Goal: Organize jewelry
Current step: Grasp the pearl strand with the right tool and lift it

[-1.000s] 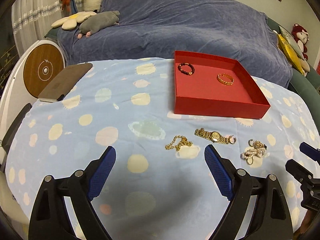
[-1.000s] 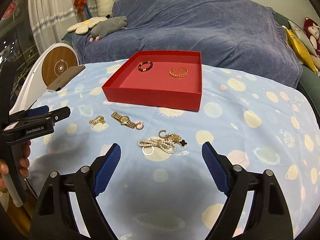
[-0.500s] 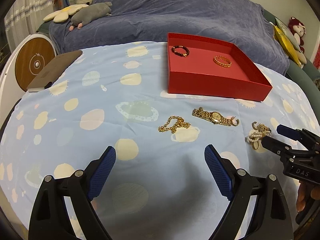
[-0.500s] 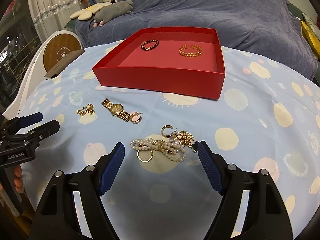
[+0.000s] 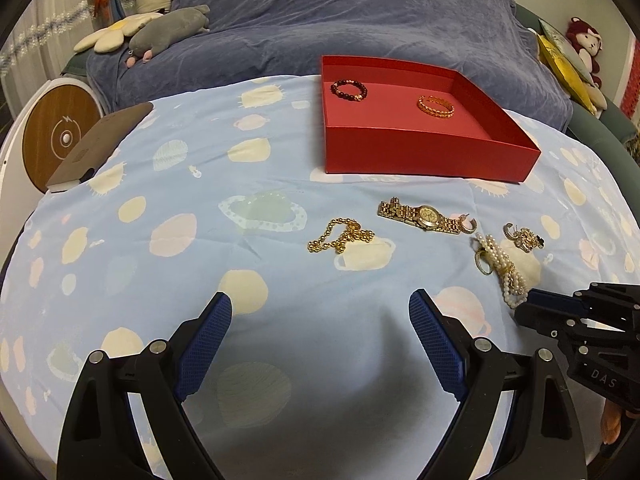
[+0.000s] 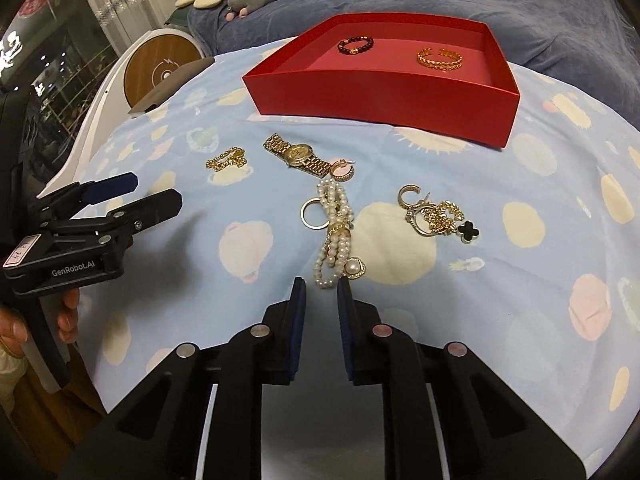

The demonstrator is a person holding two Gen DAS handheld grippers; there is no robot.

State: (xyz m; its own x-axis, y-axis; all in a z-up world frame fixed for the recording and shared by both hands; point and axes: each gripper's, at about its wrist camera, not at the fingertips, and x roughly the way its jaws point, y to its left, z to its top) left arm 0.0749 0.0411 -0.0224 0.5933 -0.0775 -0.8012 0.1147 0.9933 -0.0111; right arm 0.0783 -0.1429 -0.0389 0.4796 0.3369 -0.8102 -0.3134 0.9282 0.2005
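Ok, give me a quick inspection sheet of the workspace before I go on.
Surface: tablecloth, light blue with a pale planet print.
Job's things: red tray holds a dark bead bracelet and a gold bangle. Outside it lie the gold chain, watch, pearl bracelet and earring cluster.
Clutter: brown pad at the table edge.
Grippers: left gripper open and empty; right gripper jaws closing at the pearl bracelet's near end, nothing clamped yet.
Cables: nothing seen.
Surroundings: blue-covered sofa with plush toys.
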